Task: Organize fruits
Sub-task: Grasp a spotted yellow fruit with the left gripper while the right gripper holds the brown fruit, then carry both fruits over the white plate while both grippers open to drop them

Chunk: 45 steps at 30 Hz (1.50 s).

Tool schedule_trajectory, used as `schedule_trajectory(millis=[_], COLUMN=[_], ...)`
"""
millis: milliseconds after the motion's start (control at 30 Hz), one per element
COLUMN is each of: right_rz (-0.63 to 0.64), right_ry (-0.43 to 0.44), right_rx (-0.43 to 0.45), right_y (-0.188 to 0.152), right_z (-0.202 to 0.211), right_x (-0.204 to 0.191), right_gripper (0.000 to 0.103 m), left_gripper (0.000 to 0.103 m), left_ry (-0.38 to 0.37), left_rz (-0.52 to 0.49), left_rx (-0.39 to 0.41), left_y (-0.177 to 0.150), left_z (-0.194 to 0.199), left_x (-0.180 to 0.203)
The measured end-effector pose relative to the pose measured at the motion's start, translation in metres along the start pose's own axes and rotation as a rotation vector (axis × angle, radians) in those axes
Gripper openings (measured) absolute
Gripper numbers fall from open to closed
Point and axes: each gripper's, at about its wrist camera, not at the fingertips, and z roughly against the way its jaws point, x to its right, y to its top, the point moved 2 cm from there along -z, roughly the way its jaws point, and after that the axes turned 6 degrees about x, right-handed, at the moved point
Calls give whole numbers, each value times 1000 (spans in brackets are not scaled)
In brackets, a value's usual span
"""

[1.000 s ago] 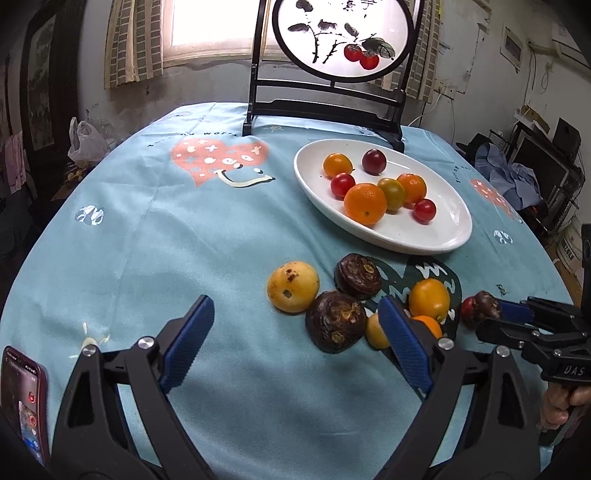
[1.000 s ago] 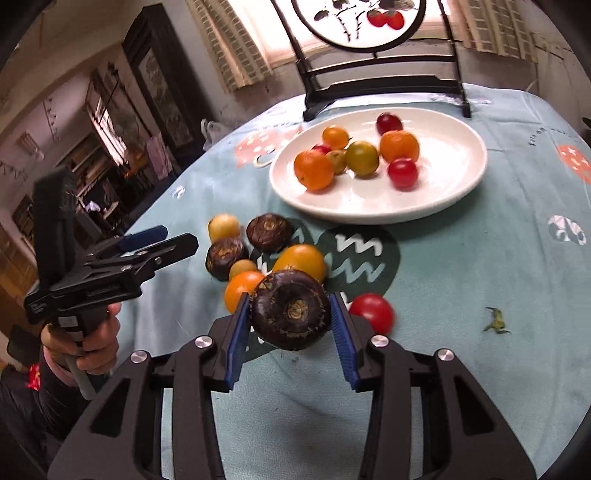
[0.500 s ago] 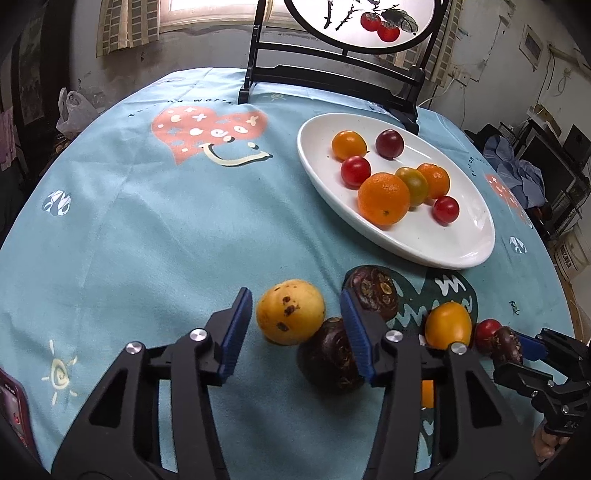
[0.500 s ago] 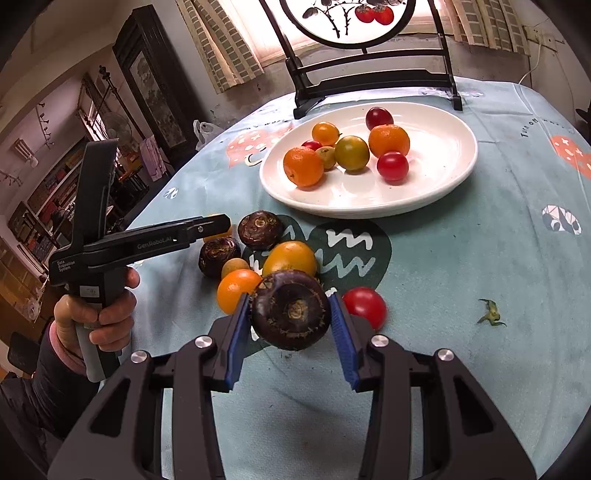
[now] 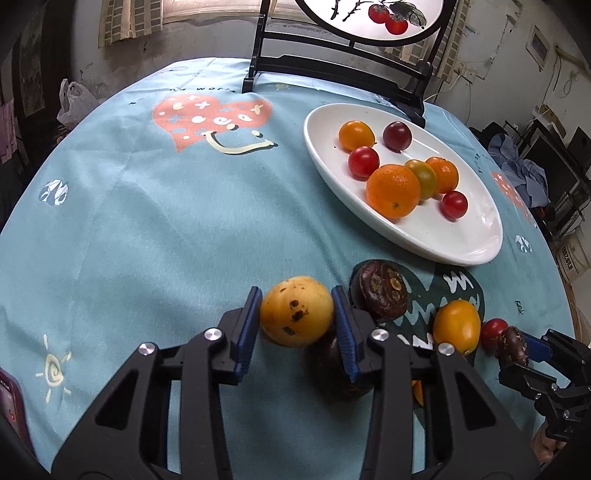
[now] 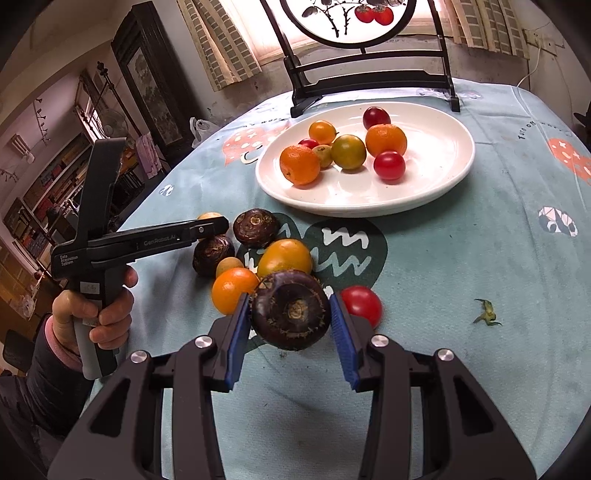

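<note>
Beside plate [image 6: 436,192] — stem scrap [image 6: 487,317].

Backlit window [image 6: 369,22] glare (blown out), dim corners, fisheye bending.

Left tongs [image 5: 296,320] angled down, jaws just closed in, blue pads pressed on a spotted yellow fruit [image 5: 295,316]. Right tongs [image 6: 290,320] angled down, clamped on a dark water chestnut [image 6: 291,309]. Left hand [image 6: 96,314] gripped the handle.
</note>
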Motion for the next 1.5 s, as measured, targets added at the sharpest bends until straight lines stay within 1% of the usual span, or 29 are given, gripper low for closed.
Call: schedule_trajectory(millis=[167, 267, 333, 433, 500, 567, 633, 700, 833, 900, 1067, 1200, 1233, 1267, 1300, 1333, 1367, 1400, 1467, 1500], right_rz=[32, 51, 54, 49, 28, 8, -12, -37, -85, -105, -129, -119, -114, -110, -107, -109, -114, -120, -128, -125], right_ry=[-11, -14, -11, -32, -50, -81, -124, -168, -220, -229, -247, -255, -262, -266, -261, -254, -248, -243, -224, -217], right_rx=[16, 42, 65, 105, 138, 174, 213, 243, 244, 233, 207, 196, 198, 199, 202, 207, 216, 225, 242, 248], right_y=[0, 2, 5, 17, 29, 42, 57, 74, 95, 101, 106, 106, 105, 106, 107, 108, 109, 109, 108, 106], right_z=[0, 2, 4, 8, 9, 9, 8, 3, -16, -25, -40, -46, -46, -46, -43, -40, -35, -30, -20, -15], right_x=[-4, -7, -8, -5, 1, 11, 24, 40, 69, 82, 101, 103, 102, 100, 99, 97, 94, 92, 86, 81], right_gripper=[43, 43, 43, 43, 43, 43, 43, 43, 43, 43, 43, 43, 44, 48, 48, 48, 48, 49, 57, 57], left_gripper=[38, 38, 38, 38, 38, 38, 39, 39, 39, 39, 39, 39, 41, 52, 59, 71, 78, 80, 87, 90], left_ry=[-13, -17, -37, -62, -83, -90, -92, -99, -61, -44, -32, -20, -17, -24, -29, -22, -11, -9, -7, 0], left_rz=[34, 37, 25, 9, -1, -17, -35, -50, -85, -95, -101, -98, -98, -100, -103, -105, -110, -117, -138, -143], left_rx=[17, 65, 96, 122, 132, 149, 161, 157, 137, 122, 92, 68, 59, 60, 76, 100, 130, 150, 187, 207], left_y=[-2, 0, 5, 17, 31, 47, 63, 80, 101, 106, 110, 112, 112, 112, 112, 112, 112, 112, 109, 106], left_z=[9, 22, 29, 35, 35, 31, 25, 12, -20, -33, -56, -68, -68, -66, -60, -52, -41, -31, -8, 4], left_x=[-4, -2, 6, 21, 33, 46, 58, 69, 86, 89, 92, 92, 92, 92, 92, 91, 90, 89, 85, 81])
